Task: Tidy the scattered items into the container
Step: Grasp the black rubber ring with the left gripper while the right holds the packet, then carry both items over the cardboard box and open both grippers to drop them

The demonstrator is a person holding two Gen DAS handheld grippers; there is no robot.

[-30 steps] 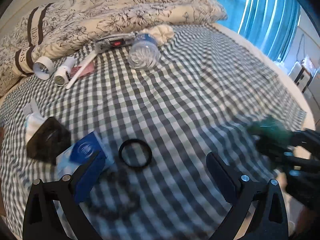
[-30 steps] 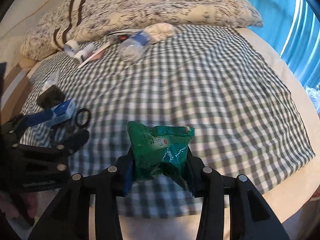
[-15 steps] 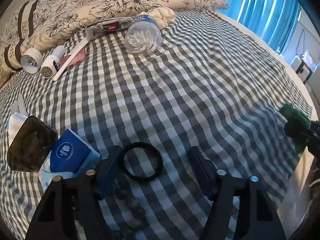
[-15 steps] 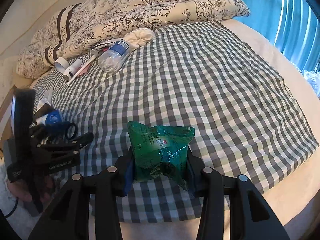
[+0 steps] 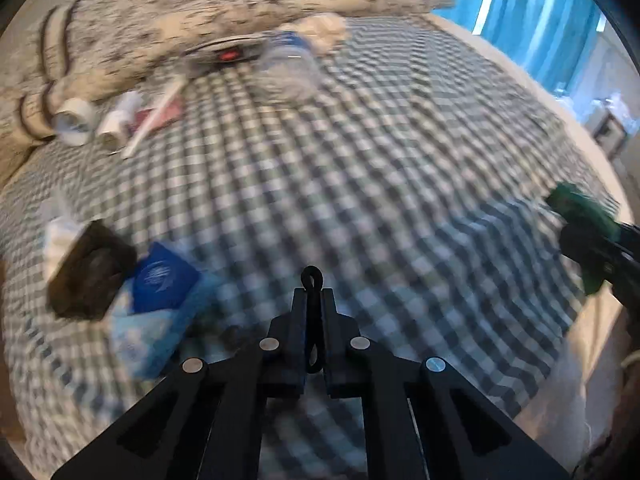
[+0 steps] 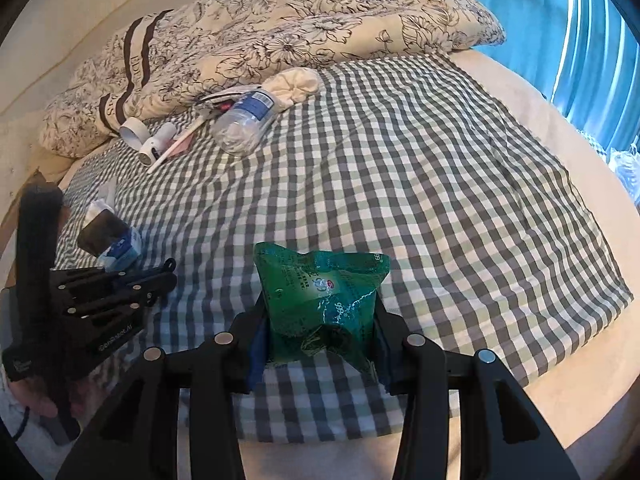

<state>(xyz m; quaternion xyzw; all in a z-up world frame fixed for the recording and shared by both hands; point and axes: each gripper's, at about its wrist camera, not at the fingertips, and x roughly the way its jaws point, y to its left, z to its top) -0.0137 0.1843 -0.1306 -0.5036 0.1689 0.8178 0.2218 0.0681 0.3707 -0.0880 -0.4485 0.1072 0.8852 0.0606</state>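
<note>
My left gripper (image 5: pixel 313 300) is shut on a black hair band (image 5: pixel 312 280), which sticks out flattened between its jaws above the checked bedsheet (image 5: pixel 360 160). My right gripper (image 6: pixel 320 320) is shut on a green snack packet (image 6: pixel 320 296) and holds it over the bed's near edge. The left gripper also shows in the right wrist view (image 6: pixel 160 276), at the left. A blue tissue pack (image 5: pixel 160 280) and a dark case (image 5: pixel 88 272) lie to the left. No container is in view.
Near the floral duvet (image 6: pixel 280 28) lie a clear water bottle (image 6: pixel 244 124), a white tape roll (image 6: pixel 134 130), a white tube (image 6: pixel 156 146), a thin white stick (image 6: pixel 180 144) and a cream cloth (image 6: pixel 296 82). Blue curtains (image 6: pixel 592 20) hang at the right.
My left gripper has closed on the black hair band and lifted it off the sheet. The left view is now blurred by motion. My right gripper still holds the green packet.
</note>
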